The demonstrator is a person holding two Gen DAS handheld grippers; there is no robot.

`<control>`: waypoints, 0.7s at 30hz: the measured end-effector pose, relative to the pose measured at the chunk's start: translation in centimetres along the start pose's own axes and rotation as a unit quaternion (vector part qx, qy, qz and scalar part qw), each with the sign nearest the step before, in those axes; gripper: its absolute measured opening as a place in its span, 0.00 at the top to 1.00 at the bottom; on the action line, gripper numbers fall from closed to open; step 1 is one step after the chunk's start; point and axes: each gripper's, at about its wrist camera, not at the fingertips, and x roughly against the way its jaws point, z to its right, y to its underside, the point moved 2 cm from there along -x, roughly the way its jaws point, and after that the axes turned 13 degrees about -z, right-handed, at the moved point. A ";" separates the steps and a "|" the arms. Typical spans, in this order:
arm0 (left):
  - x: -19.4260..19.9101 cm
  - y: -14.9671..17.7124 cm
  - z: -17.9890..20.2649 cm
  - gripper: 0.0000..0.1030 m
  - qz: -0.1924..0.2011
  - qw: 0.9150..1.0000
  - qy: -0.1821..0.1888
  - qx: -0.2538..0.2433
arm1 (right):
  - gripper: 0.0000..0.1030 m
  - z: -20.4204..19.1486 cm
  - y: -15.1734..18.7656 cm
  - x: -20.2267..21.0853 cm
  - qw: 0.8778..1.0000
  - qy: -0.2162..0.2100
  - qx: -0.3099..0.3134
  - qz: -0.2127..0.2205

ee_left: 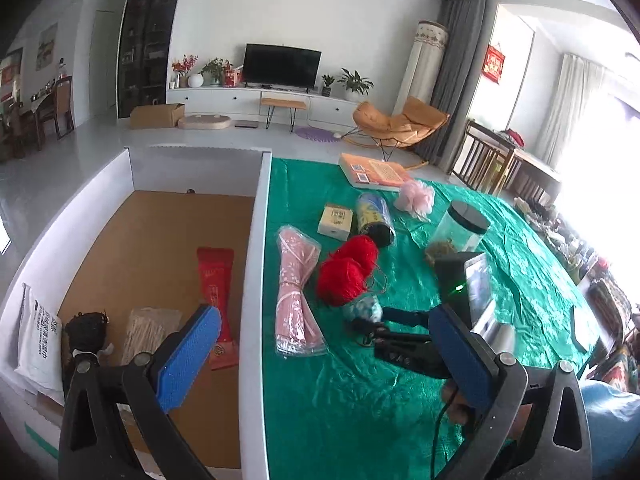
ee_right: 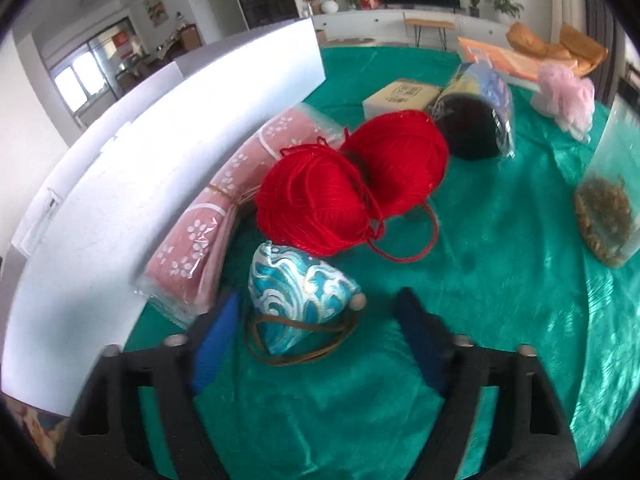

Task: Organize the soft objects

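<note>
Right gripper (ee_right: 316, 332) half open, fingers straddling the blue wave-pattern pouch (ee_right: 298, 300) on the green counter (ee_right: 500, 240); pads not pressing it. Pouch sits just in front of two red yarn balls (ee_right: 352, 184), beside the pink cloth pack (ee_right: 224, 204). Left gripper (ee_left: 324, 360) wide open, empty, over the white box wall (ee_left: 254, 280).

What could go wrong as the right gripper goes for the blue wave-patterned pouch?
1. The blue wave-patterned fabric pouch sits off-centre between the right gripper pads, hard against the left one; closing could nudge it rather than pinch it.
2. Its loose brown cord trails on the green satin tablecloth and might snag on a finger.
3. The two red yarn balls and the pink floral wrapped cloth pack lie close by; a lift could drag them.
</note>
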 end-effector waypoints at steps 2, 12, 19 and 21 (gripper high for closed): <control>-2.0 0.2 1.2 0.00 -0.014 1.000 0.002 -0.017 | 0.50 2.0 1.8 1.7 0.999 0.012 -0.032 0.017; -1.0 0.5 8.9 0.00 -0.101 0.985 -0.031 -0.135 | 0.49 21.1 6.5 10.7 0.969 0.089 -0.219 0.065; -4.4 -5.3 10.5 0.00 -0.125 0.972 -0.128 -0.151 | 0.29 25.2 8.1 10.0 0.957 0.053 -0.273 0.083; -6.9 -6.2 10.7 0.01 -0.138 0.967 -0.150 -0.156 | 0.28 24.7 10.5 10.9 0.954 0.042 -0.271 0.125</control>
